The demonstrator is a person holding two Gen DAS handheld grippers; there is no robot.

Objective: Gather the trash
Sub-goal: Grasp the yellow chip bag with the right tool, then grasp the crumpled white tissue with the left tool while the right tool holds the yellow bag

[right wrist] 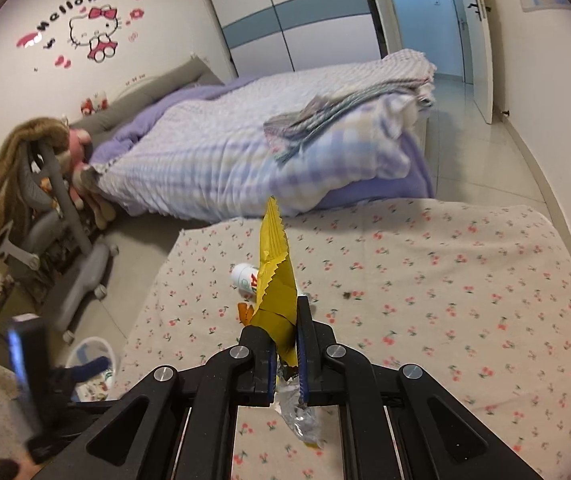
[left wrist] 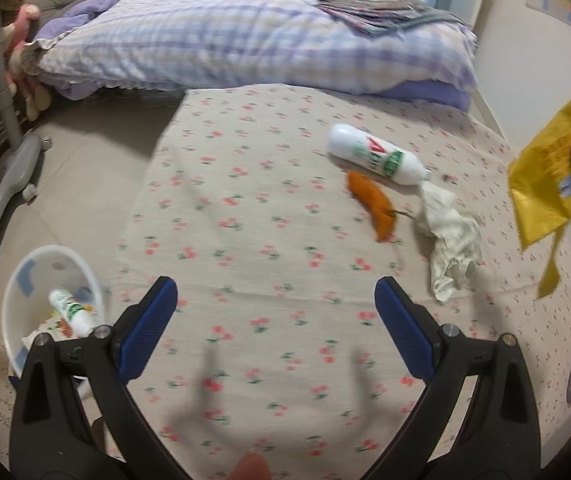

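Cherry-print cream cloth covered the bed (left wrist: 269, 240) that carried the litter, with a lilac checked quilt (left wrist: 245, 40) heaped along its far edge and grey floor tiles (left wrist: 85, 152) beside its left edge. Toward the right edge lay a white plastic bottle with a green and red label (left wrist: 377, 154) on its side. An orange crumpled wrapper (left wrist: 375, 206) lay just beside the bottle, on its near side, and a crumpled white tissue (left wrist: 451, 242) trailed from the bottle's neck toward the near edge.

The left claw (left wrist: 275, 320) hung over the near part of the bed with its blue-padded fingers (left wrist: 149, 328) spread wide and nothing between them. Down on the floor by the near left corner stood a white plastic waste bin (left wrist: 17, 280), tilted in the left wrist view, with a second small white bottle (left wrist: 73, 310) lying inside it.

The right claw (right wrist: 285, 344) was closed tight on a yellow foil snack bag with a zigzag-cut edge (right wrist: 275, 272), held in the air above the bed. The bag stood up between the fingers while its crinkled silver end hung below them. In the left wrist view the same bag (left wrist: 549, 168) showed at the right edge of the bed, clear of the cloth.
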